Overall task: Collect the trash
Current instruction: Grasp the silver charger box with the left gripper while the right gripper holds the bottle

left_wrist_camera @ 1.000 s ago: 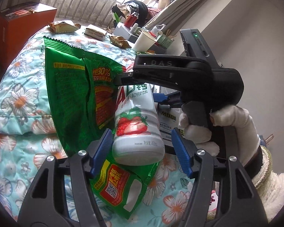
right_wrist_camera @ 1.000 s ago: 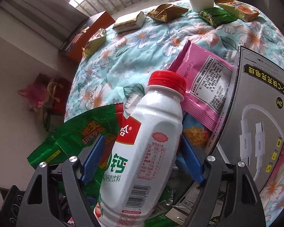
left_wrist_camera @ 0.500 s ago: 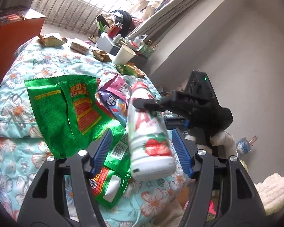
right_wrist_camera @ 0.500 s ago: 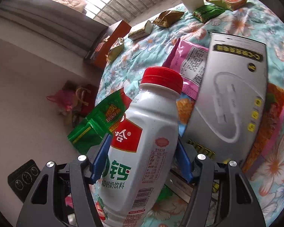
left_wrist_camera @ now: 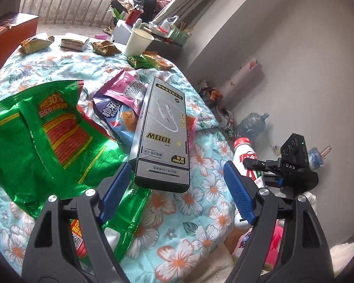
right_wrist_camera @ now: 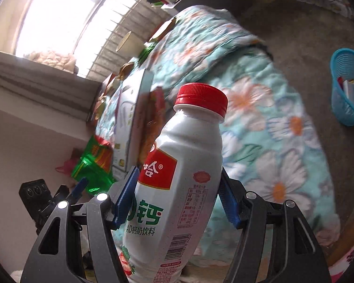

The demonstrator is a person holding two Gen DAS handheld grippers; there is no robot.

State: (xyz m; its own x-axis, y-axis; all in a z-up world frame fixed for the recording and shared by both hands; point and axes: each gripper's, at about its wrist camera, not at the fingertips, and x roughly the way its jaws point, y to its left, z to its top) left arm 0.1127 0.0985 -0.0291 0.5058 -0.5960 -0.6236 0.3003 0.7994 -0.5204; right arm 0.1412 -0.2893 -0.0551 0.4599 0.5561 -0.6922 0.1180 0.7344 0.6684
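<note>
My right gripper [right_wrist_camera: 177, 200] is shut on a white milk-drink bottle [right_wrist_camera: 177, 188] with a red cap and holds it in the air off the bed's side. The bottle [left_wrist_camera: 246, 158] and the right gripper [left_wrist_camera: 292, 167] also show at the right of the left wrist view. My left gripper [left_wrist_camera: 177, 188] is open and empty above the floral bedspread [left_wrist_camera: 200, 212]. Just ahead of it lie a grey cable box [left_wrist_camera: 164, 136], a big green snack bag [left_wrist_camera: 44, 136] and a pink-purple snack bag [left_wrist_camera: 120, 103].
A blue plastic basket [right_wrist_camera: 347, 87] with some trash stands on the floor at the right. At the bed's far end are a paper cup [left_wrist_camera: 139, 42] and several small wrappers [left_wrist_camera: 151, 61]. A water jug [left_wrist_camera: 252, 122] lies by the wall.
My right gripper has carried the bottle off the bed to the right, toward the floor side. The left gripper stayed open; the grey box is now uncovered in front of it.
</note>
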